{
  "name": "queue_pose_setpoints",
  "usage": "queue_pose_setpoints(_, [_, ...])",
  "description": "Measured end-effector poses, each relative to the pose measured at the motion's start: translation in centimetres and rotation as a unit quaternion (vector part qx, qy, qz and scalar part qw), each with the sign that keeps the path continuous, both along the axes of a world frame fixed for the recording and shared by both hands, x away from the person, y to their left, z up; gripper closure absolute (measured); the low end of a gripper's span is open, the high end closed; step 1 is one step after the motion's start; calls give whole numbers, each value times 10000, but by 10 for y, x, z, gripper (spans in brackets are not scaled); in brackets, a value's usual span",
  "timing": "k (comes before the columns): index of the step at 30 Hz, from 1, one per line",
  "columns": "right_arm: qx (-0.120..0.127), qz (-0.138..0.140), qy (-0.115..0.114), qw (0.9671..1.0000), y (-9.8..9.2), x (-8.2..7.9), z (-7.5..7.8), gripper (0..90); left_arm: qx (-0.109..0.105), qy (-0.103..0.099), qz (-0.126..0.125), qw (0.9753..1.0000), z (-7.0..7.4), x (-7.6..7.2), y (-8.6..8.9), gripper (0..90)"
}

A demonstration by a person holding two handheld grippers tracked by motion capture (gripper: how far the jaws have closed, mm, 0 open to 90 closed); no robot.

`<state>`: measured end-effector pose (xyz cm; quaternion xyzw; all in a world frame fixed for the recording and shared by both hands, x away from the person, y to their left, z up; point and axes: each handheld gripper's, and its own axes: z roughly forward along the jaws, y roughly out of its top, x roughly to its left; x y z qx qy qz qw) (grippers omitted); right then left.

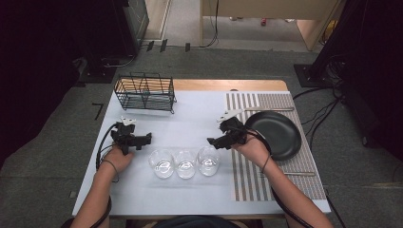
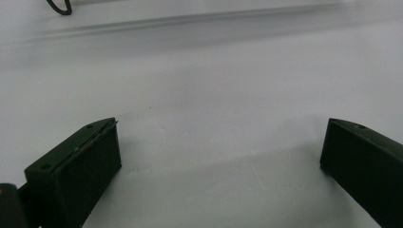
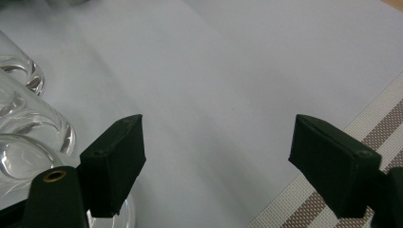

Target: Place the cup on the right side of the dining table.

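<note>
Nearest to us, three clear glasses stand in a row at the front of the white table (image 1: 199, 118): left glass (image 1: 161, 163), middle glass (image 1: 185, 164) and right glass (image 1: 208, 160), touching or nearly so. Our right gripper (image 1: 219, 140) hovers just beside the right glass with its jaws wide apart and empty; our left gripper (image 1: 141, 139) sits near the left glass, jaws likewise spread over bare tabletop. We judge the glasses light, rigid, slick and breakable, so we would close gently across a wall below the rim. From the right gripper view their thickness is hard to gauge. A wire rack (image 1: 145, 91) stands behind, well apart.
</note>
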<state>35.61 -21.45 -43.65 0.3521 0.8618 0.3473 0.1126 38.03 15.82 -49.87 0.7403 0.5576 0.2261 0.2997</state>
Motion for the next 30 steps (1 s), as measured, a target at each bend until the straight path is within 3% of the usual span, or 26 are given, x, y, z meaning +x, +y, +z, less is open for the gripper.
queue_pose_setpoints(16, [188,41,11,9998,1,-4,10,118,2,-3,2,10000,0,0,0,0])
queue_pose_setpoints(30, [296,45,-73,9995,-2,-6,21,115,1,-3,1,10000,0,0,0,0])
